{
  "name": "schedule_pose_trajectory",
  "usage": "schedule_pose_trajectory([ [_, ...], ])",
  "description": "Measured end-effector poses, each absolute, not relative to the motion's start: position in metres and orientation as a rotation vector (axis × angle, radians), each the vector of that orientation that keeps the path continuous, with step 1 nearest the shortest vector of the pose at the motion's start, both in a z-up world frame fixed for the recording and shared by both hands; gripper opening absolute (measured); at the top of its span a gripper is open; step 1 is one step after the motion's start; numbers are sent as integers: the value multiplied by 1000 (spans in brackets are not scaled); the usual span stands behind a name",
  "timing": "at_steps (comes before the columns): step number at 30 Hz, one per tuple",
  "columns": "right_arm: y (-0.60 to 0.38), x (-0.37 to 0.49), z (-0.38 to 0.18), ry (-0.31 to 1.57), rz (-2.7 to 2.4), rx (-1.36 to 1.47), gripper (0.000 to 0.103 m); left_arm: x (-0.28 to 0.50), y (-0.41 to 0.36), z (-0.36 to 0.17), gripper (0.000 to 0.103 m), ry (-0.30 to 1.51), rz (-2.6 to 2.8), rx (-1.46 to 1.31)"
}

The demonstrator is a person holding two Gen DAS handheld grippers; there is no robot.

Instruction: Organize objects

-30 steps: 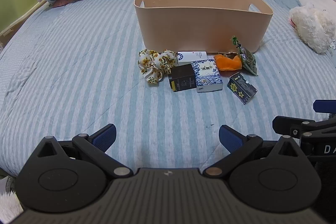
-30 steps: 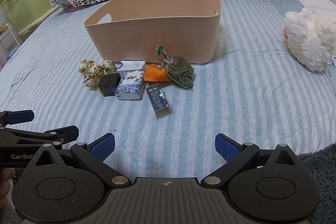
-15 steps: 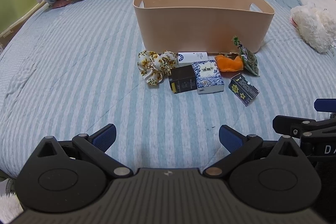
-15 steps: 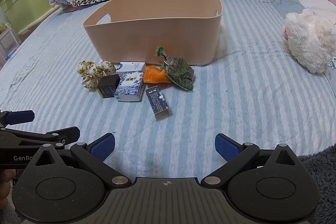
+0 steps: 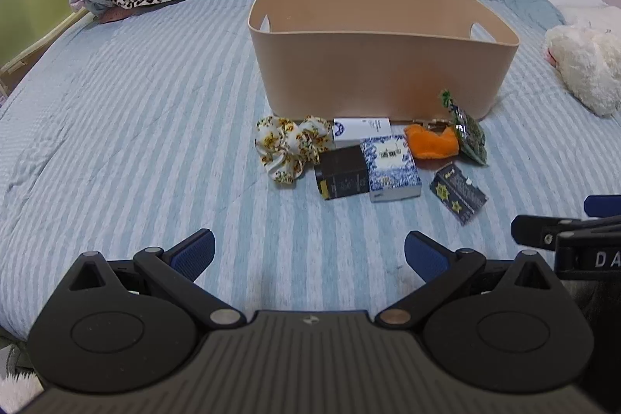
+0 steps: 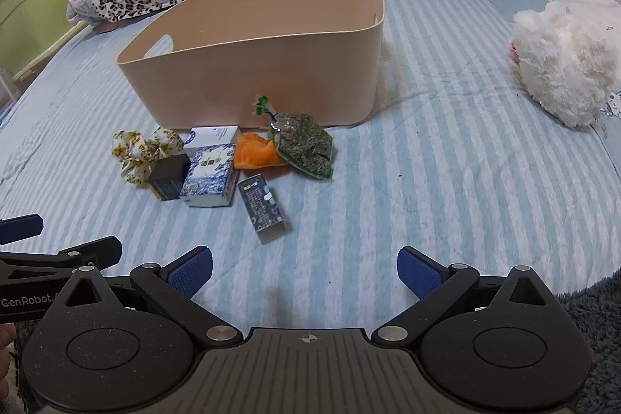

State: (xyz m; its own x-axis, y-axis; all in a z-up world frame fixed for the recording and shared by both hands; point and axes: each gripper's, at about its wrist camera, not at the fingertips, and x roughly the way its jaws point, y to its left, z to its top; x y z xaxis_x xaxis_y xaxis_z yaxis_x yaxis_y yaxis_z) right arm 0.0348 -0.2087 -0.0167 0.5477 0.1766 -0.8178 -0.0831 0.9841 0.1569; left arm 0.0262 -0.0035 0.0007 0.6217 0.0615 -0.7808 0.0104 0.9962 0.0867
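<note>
pretty much nothing sorted yet: the small boxes and floral fabric scrunchie (image 5: 292, 152) all sit just in front of the beige plastic tub (image 5: 382, 64), left gripper (image 5: 309, 251) and right gripper (image 6: 304, 268) both spread wide, holding nothing.

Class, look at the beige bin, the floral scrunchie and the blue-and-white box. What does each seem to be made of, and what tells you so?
Bin: probably matte plastic; smooth, even walls with a moulded handle cutout.
Scrunchie: thin printed fabric, possibly satin; gathered into soft ruffles.
Box: likely printed cardboard; sharp edges and flat faces.
</note>
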Motion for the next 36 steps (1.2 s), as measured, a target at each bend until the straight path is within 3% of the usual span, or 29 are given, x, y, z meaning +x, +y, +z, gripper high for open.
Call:
schedule_pose_trajectory([
  [7,-208,47,-26,992,163,110,103,45,1,1,103,888,39,53],
  [22,-200,81,-51,1024,195,57,92,115,34,-14,102,936,62,-7],
  [25,-192,88,-57,1036,214,45,87,130,33,-16,92,922,52,36],
  [32,-170,101,-67,1039,244,-37,76,156,42,-33,87,983,14,55],
  [36,-163,105,-72,1048,252,-82,63,165,46,-46,73,1045,-18,51],
])
